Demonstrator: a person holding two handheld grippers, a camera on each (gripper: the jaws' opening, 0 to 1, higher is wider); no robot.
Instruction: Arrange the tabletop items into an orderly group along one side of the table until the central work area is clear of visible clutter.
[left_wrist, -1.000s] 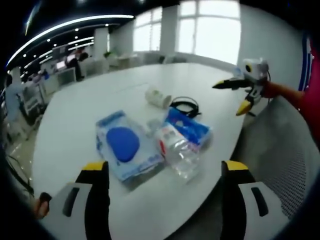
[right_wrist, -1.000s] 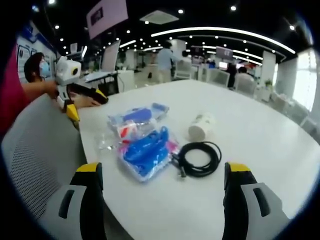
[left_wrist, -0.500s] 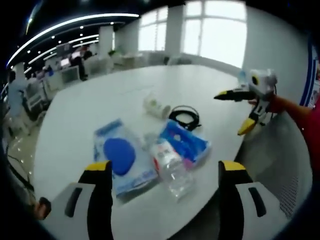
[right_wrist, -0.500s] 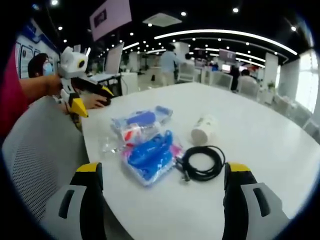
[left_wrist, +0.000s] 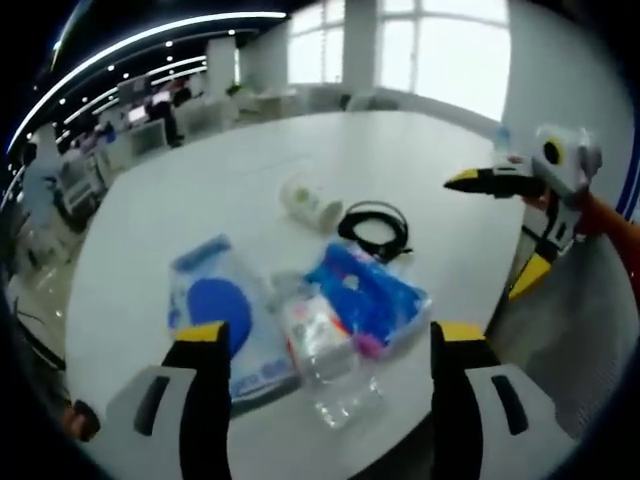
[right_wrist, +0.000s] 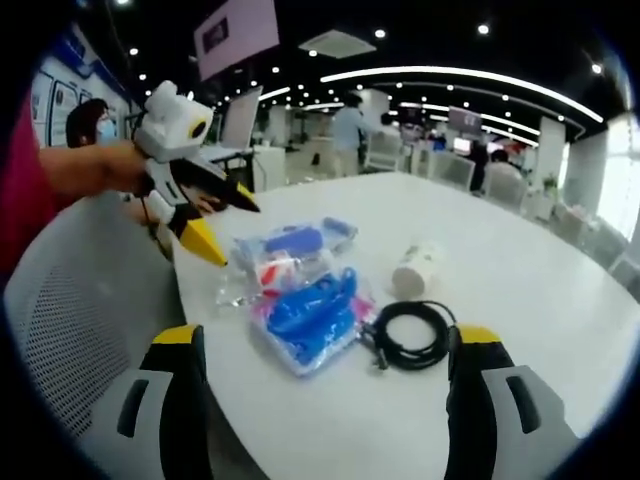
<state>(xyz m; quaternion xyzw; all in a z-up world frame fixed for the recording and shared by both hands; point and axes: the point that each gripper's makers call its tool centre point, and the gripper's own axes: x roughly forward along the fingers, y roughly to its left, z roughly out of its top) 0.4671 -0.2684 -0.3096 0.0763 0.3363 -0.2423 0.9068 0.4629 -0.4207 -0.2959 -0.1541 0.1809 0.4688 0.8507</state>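
Left gripper view: left gripper (left_wrist: 318, 345) hangs jaws apart over the clutter near the table (left_wrist: 200, 190) edge — blue pouch (left_wrist: 208, 310), clear packet (left_wrist: 322, 345), blue pack (left_wrist: 368, 298), cable (left_wrist: 374, 228), white roll (left_wrist: 306, 197). Right gripper (right_wrist: 320, 345) waits agape too. Best start low on the nearest pouch (edges slippery, I'd guess), gripping a corner.

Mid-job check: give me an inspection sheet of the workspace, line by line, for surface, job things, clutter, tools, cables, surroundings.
Surface: white table, mostly bare.
Job's things: blue-disc packet, clear packet with red print, blue packet, white cup on its side; the packets overlap near the table edge.
Clutter: nothing seen beyond these.
Tools: left tool open, above the packets; right tool open, holding nothing.
Cables: black cable coiled beside the blue packet.
Surroundings: grey mesh chair at the table edge; office desks and people behind.
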